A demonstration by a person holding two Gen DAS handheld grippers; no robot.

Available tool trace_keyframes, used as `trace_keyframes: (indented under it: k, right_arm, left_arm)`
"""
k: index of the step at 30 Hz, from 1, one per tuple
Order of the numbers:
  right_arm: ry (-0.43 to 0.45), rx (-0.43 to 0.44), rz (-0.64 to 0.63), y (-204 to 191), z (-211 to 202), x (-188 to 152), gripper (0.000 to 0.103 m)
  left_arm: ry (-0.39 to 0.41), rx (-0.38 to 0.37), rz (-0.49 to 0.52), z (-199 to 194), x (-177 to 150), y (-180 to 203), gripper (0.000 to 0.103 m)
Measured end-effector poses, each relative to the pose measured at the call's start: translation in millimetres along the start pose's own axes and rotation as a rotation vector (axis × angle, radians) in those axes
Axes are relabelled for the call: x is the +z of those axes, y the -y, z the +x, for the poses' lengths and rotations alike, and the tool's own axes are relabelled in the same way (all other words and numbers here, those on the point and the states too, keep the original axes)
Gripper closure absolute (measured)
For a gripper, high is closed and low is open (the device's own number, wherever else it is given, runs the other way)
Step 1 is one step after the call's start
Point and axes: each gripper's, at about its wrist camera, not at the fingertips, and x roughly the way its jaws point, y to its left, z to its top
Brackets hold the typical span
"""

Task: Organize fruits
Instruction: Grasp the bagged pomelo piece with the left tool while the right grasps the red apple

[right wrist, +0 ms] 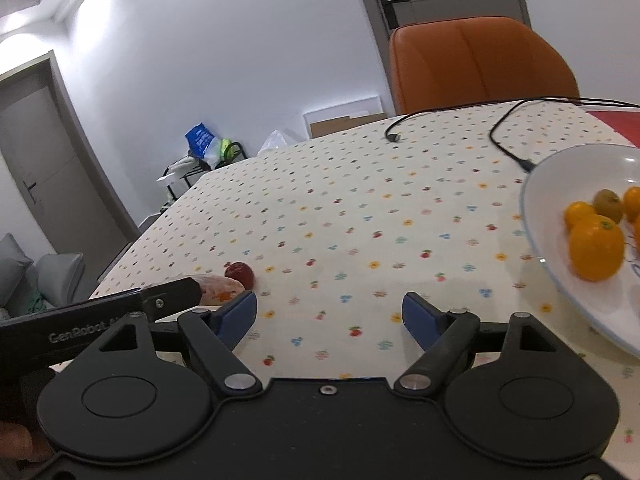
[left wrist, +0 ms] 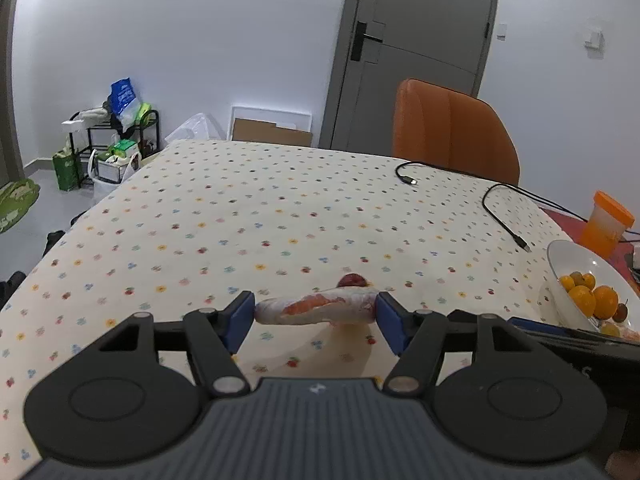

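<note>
A plastic-wrapped piece of pink-orange fruit [left wrist: 312,308] sits crosswise between the blue pads of my left gripper [left wrist: 316,317], which is shut on it just above the dotted tablecloth. Right behind it a small red fruit [left wrist: 353,281] lies on the cloth. From the right wrist view the wrapped fruit [right wrist: 222,286] and the red fruit [right wrist: 240,274] show at the left, beside the left gripper's black body. My right gripper [right wrist: 330,316] stands open over bare cloth, holding nothing. A white plate [right wrist: 532,208] with oranges [right wrist: 596,248] lies to its right.
The plate [left wrist: 560,264] is at the table's right side, with an orange-lidded cup [left wrist: 606,220] behind it. Two black cables [left wrist: 504,216] trail across the far right of the cloth. An orange chair [left wrist: 452,132] stands behind the table.
</note>
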Motion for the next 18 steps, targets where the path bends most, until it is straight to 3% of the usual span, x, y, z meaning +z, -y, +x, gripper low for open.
trace_keyframes:
  k: [10, 18]
  right_arm:
    - [-0.035, 0.031, -0.042, -22, 15, 4, 0.028]
    - [-0.056, 0.068, -0.09, -42, 29, 11, 0.039]
  left_arm:
    - [0.03, 0.041, -0.08, -12, -1, -37, 0.039]
    - [0.046, 0.083, -0.149, -15, 1, -61, 0.039]
